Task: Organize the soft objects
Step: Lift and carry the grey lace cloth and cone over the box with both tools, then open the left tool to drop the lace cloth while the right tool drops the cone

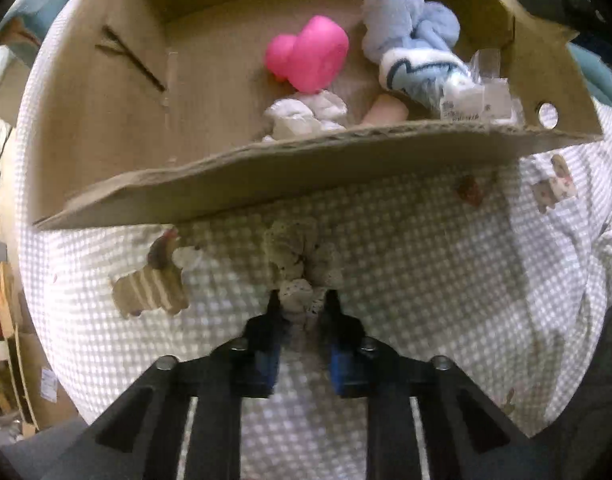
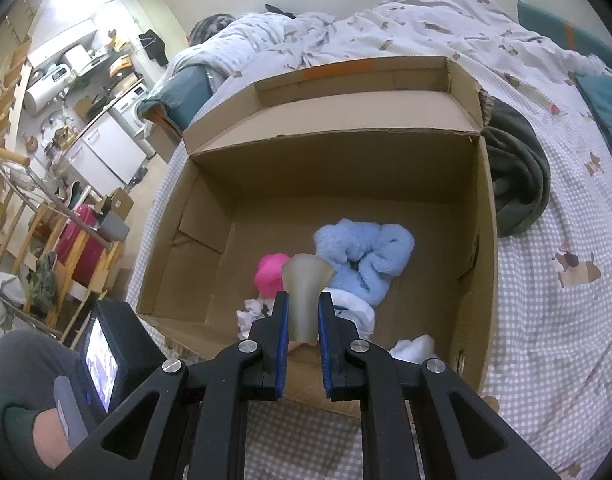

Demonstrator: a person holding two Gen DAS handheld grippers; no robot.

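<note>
Bed cover [image 2: 545, 320]: white-and-grey check with dog motifs, underlying everything; seen in both views.

Cardboard box [image 2: 479, 208]: open-topped, flaps out, resting on the bed cover. Near flap [image 1: 306, 164] crosses the left wrist view.

Dark green blanket [image 2: 513, 184]: bunched against the box's outer wall.

Blue plush toy [image 2: 361, 252]: fluffy, lying on the box floor.

Pink soft toy [image 1: 309, 54]: beside the blue plush toy, on the box floor.

White cloth piece [image 1: 302, 116]: crumpled, near the front wall, in the box.

Lace scrunchie [image 1: 300, 256]: cream with dark dots, on the bed cover just outside the box, under the near flap.

Translucent soft piece [image 2: 304, 296]: greyish, flared at the top, held above the box.

Left gripper [image 1: 300, 300]: 2 fingers closed on the near edge of the lace scrunchie.

Right gripper [image 2: 303, 300]: 2 fingers pinching the translucent soft piece by its narrow stem.
</note>
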